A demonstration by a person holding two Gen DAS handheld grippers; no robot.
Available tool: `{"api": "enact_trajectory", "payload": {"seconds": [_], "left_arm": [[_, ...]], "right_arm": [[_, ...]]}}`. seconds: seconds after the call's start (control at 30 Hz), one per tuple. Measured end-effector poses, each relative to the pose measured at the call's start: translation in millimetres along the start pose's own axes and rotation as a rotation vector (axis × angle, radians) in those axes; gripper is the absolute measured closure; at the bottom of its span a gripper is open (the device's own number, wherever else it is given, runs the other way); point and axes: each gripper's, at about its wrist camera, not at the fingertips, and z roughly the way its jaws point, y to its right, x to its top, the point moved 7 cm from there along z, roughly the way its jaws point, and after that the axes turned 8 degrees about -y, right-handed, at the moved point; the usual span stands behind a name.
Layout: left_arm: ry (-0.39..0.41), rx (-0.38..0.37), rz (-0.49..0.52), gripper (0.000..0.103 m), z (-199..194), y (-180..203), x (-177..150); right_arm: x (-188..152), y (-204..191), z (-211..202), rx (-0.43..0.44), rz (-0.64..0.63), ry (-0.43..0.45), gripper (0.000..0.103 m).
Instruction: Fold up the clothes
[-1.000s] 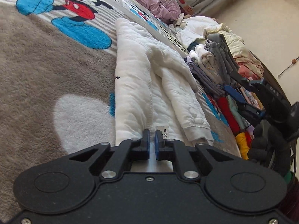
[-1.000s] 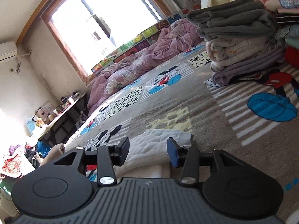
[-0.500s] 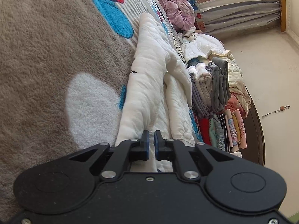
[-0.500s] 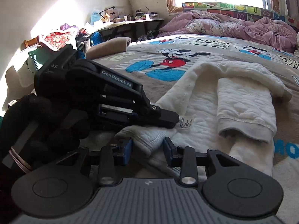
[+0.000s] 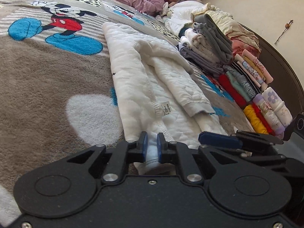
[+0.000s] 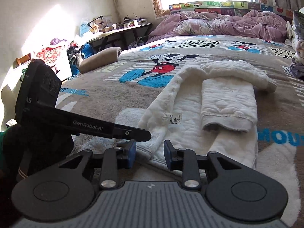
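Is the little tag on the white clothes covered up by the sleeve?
No, the tag lies in plain sight on the white garment, beside the folded sleeve and not under it.

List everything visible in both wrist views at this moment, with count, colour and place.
White garment: one, white quilted, partly folded, on the blanket.
Size tag: one, white, on the garment's seam.
Blanket: one, grey-brown with cartoon mouse prints, covering the bed.
Folded clothes stacks: several, grey and mixed colours, along the bed's edge.
Purple quilt: one, bunched below the window.
Desk: one, dark, cluttered, by the wall.
Left gripper: black, blue pads, shut on the hem.
Right gripper: black, open around the hem.
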Motion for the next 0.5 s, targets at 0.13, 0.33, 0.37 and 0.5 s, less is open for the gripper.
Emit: {"api": "enact_trajectory", "payload": {"seconds": [0.13, 0.33, 0.37, 0.5], "left_arm": [[-0.004, 0.067, 0.149, 0.096, 4.9, 12.7, -3.9], [-0.018, 0.097, 0.217, 0.096, 8.0, 17.4, -4.9], [-0.019, 0.099, 0.220, 0.096, 8.4, 17.8, -4.6], [-0.024, 0.089, 0.213, 0.096, 8.3, 16.5, -3.7]], "right_arm": [[37.5, 18.1, -9.1, 0.021, 0.065, 0.058, 0.069], [97.7, 0.3, 64.9, 0.012, -0.068, -0.019, 0.071], [102.6, 3.8, 80.6, -0.011, -0.071, -0.049, 0.072], [97.9, 36.9, 133.2, -0.081, -0.016, -0.188, 0.078]]}}
